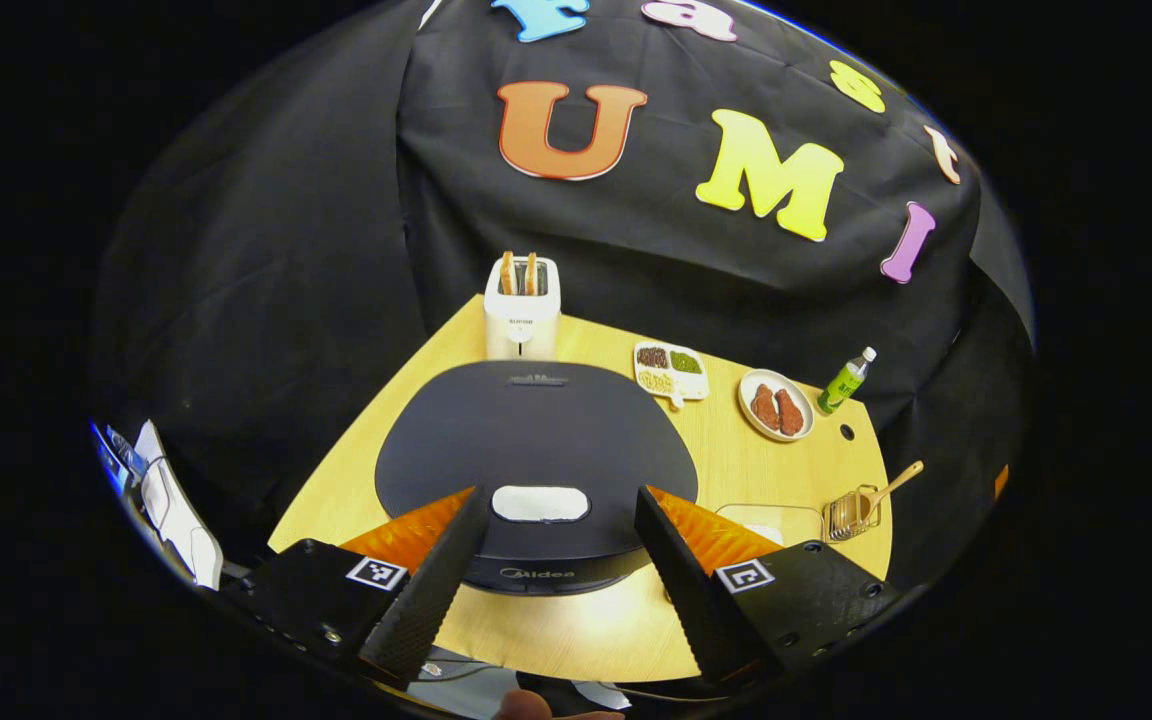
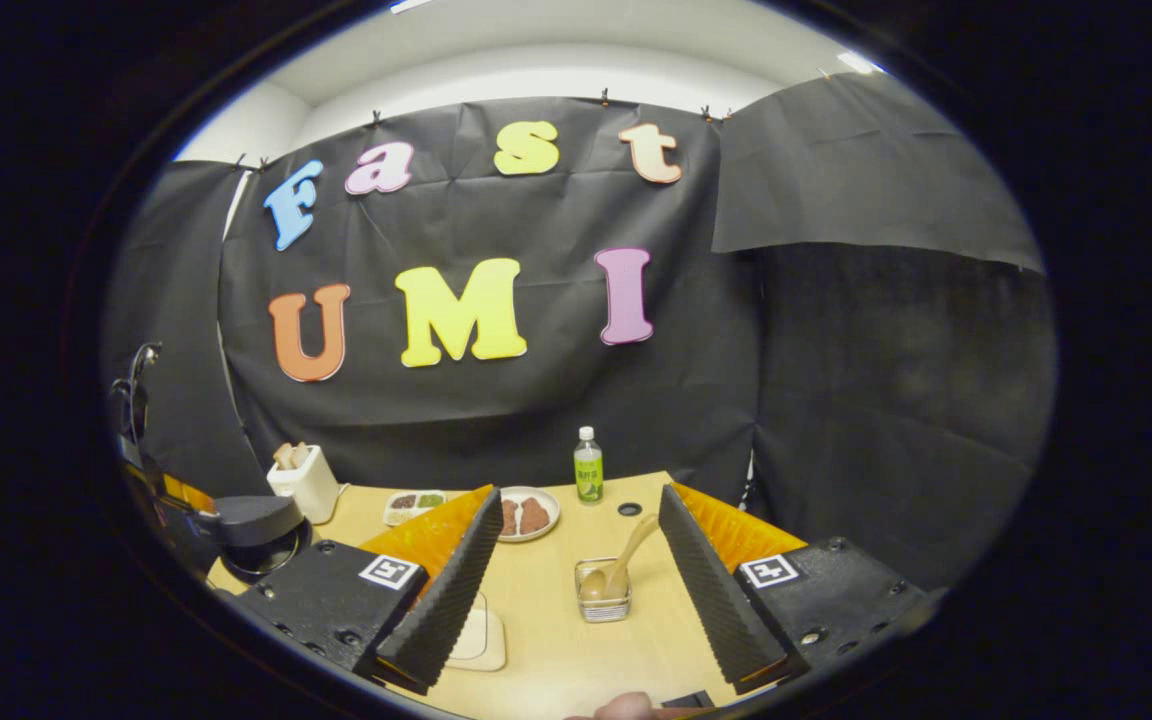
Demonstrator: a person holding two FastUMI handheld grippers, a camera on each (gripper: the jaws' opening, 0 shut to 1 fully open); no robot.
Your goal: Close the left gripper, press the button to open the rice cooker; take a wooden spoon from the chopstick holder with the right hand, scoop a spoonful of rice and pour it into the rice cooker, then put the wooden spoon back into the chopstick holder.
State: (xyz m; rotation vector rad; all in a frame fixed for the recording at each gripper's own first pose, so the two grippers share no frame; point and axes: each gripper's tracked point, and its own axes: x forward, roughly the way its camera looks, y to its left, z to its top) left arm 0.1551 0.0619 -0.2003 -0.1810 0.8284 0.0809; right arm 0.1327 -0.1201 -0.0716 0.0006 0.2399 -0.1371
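Observation:
The dark rice cooker (image 1: 536, 440) sits straight ahead in the left gripper view with its lid down. Its white button (image 1: 540, 503) lies at the lid's front edge, between the tips of my left gripper (image 1: 561, 497), which is open and hovers just above it. At the table's right stands a wire chopstick holder (image 1: 851, 513) with the wooden spoon (image 1: 898, 484) leaning out of it. In the right gripper view the holder (image 2: 604, 592) and spoon (image 2: 628, 552) sit ahead, between the spread fingers of my open, empty right gripper (image 2: 578, 498). The cooker (image 2: 256, 535) shows at far left.
A clear rice box (image 1: 766, 520) lies beside the holder, and the same box (image 2: 481, 635) is near my right gripper's left finger. A toaster (image 1: 523, 305), a bean tray (image 1: 671, 370), a meat plate (image 1: 776, 405) and a green bottle (image 1: 846, 380) line the back of the wooden table (image 1: 576, 630).

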